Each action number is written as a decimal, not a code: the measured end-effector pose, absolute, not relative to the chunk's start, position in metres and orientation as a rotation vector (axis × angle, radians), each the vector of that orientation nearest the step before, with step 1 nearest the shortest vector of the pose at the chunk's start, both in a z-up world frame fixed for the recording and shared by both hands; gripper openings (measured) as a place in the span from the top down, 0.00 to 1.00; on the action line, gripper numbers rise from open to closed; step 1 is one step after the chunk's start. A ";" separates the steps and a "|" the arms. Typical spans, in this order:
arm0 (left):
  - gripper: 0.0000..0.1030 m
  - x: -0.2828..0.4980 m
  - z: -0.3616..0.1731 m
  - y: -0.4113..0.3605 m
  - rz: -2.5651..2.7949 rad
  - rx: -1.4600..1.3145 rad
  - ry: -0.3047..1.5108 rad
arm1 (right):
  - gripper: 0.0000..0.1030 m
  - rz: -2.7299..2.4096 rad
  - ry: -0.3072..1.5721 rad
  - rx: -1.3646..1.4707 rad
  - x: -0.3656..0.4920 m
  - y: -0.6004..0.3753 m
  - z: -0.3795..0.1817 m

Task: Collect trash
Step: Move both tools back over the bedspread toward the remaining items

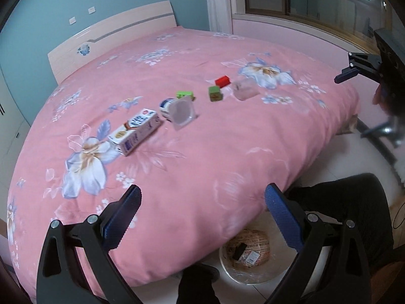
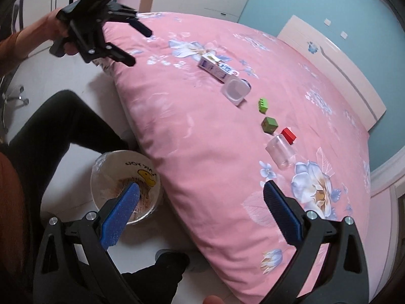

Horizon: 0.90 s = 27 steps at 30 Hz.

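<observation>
Left wrist view: my left gripper hangs over the near edge of the pink bed, fingers spread wide and empty, apparently lined up for a first pick. The trash lies in a row across the bed: a milk carton, a tipped yogurt cup, a clear plastic cup; toy blocks sit among them. The lined bin waits on the floor below the bed's edge, beside my leg. Right wrist view: my right gripper hovers between bed and bin, fingers likewise released, nothing held. Nearest on the bed is the clear plastic cup, with a red block touching it, likely to complicate a clean grab.
</observation>
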<state>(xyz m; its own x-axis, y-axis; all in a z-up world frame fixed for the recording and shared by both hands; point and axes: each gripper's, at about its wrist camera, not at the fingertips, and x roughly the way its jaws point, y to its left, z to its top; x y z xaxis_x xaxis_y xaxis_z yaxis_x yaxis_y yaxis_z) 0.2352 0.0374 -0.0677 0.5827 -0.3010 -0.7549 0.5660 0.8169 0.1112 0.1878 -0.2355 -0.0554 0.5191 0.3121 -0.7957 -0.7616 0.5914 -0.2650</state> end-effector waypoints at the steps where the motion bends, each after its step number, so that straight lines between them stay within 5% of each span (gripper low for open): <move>1: 0.04 0.240 -0.067 0.041 -0.512 0.358 0.801 | 0.07 0.704 0.777 -0.656 0.193 -0.238 -0.054; 27: 0.04 0.380 -0.084 0.066 -0.658 0.498 0.972 | 0.07 0.816 0.911 -0.706 0.313 -0.238 -0.051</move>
<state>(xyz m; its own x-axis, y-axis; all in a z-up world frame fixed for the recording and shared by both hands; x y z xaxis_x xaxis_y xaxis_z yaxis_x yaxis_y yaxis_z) 0.3796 0.0664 -0.0843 0.3997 -0.2823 -0.8721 0.7044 0.7034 0.0951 0.3133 -0.2378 -0.0505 0.3685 0.2991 -0.8802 -0.8422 0.5082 -0.1799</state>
